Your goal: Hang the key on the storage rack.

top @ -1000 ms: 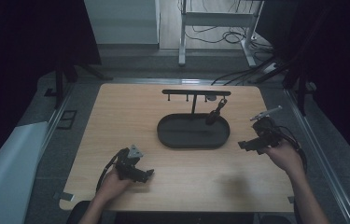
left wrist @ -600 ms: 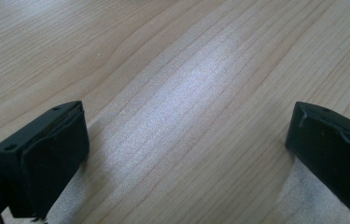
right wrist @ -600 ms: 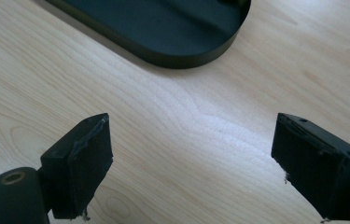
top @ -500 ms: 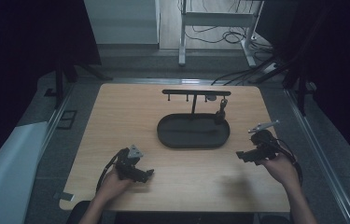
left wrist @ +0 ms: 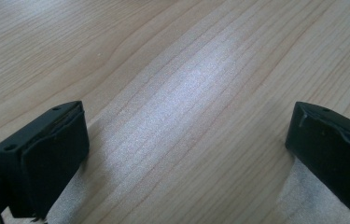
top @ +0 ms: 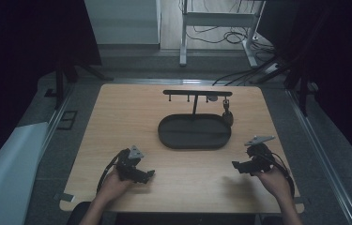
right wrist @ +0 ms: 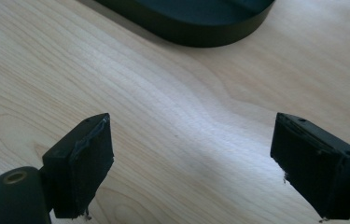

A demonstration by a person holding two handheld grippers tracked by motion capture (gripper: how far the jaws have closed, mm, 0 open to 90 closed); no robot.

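Observation:
My left gripper [top: 148, 174] rests low over the wooden table [top: 117, 117] at the near left. Its jaws stand wide apart in the left gripper view, where the left gripper [left wrist: 186, 140] has only bare wood between its pads. My right gripper [top: 236, 166] is at the near right and points left, with a hand behind it. Seen in its own view, the right gripper [right wrist: 193, 158] is open too, with nothing between the jaws. Ahead of it lies the black oval tray [right wrist: 196, 23].
The black oval tray [top: 195, 146] lies at the table's middle. A post rises from it and carries a dark bar with hooks [top: 197, 93]. A small dark item [top: 227, 116] hangs from the bar's right end. Cables and a metal frame lie on the floor beyond the table.
My right hand has come down and back from beside the rack's right end towards the near edge of the table. The left hand has not moved.

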